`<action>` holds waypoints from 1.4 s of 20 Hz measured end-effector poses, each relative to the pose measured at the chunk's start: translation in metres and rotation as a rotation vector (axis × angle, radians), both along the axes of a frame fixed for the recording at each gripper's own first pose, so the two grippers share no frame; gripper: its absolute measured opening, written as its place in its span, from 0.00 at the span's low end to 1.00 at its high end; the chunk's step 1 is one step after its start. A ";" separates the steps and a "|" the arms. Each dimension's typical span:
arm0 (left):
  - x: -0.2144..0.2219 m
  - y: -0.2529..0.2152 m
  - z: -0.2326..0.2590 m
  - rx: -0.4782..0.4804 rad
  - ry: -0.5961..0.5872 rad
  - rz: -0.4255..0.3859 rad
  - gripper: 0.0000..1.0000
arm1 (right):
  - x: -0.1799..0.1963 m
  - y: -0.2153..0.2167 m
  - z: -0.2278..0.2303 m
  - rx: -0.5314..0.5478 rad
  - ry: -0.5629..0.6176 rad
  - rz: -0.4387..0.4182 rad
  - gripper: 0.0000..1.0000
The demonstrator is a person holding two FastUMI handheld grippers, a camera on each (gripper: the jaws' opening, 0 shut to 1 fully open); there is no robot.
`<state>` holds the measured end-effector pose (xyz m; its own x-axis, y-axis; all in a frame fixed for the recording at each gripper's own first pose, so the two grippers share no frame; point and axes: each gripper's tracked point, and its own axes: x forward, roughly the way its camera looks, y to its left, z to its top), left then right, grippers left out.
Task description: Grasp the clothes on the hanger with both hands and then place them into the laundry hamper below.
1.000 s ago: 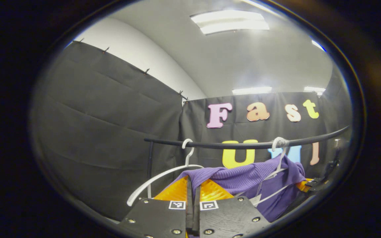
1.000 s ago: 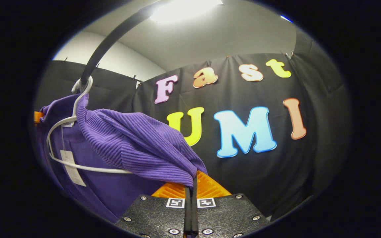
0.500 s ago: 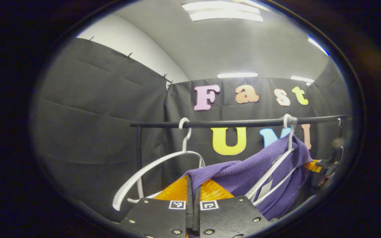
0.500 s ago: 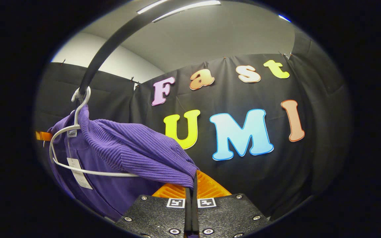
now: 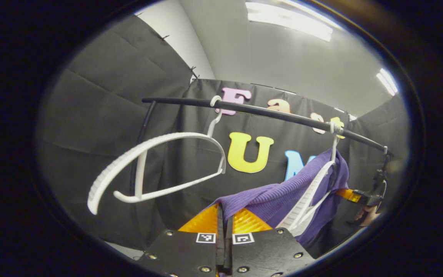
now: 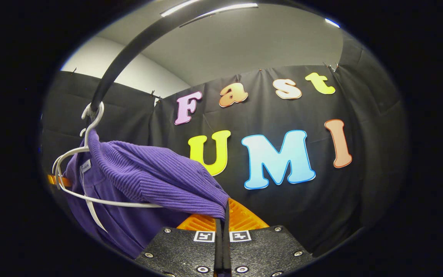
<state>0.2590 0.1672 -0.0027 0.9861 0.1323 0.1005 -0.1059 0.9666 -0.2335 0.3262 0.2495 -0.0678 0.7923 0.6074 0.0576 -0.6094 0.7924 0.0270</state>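
Two claws clamp the purple sweater [image 6: 156, 177], left claw [image 5: 224, 219] and right claw [image 6: 224, 215] each pinching a shoulder while it hangs on the white hanger [image 6: 90, 196] under the rail [image 5: 267, 112]; pull both down evenly to slip it free.

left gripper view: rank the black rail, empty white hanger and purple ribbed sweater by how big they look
1. Black metal rail, spans the most.
2. Empty white plastic hanger and purple ribbed sweater: look alike in extent; the sweater is nearer the camera and partly hidden, so unranked.
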 end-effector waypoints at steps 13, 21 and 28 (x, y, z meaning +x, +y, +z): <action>0.052 0.009 0.024 0.042 -0.037 -0.117 0.06 | 0.035 -0.026 0.034 -0.005 -0.259 -0.151 0.00; 0.092 0.008 -0.003 -0.020 -0.014 -0.177 0.01 | 0.083 -0.016 0.004 -0.087 -0.280 -0.235 0.00; 0.103 0.006 -0.048 -0.059 0.038 -0.184 0.00 | 0.088 -0.005 -0.052 -0.222 -0.239 -0.205 0.00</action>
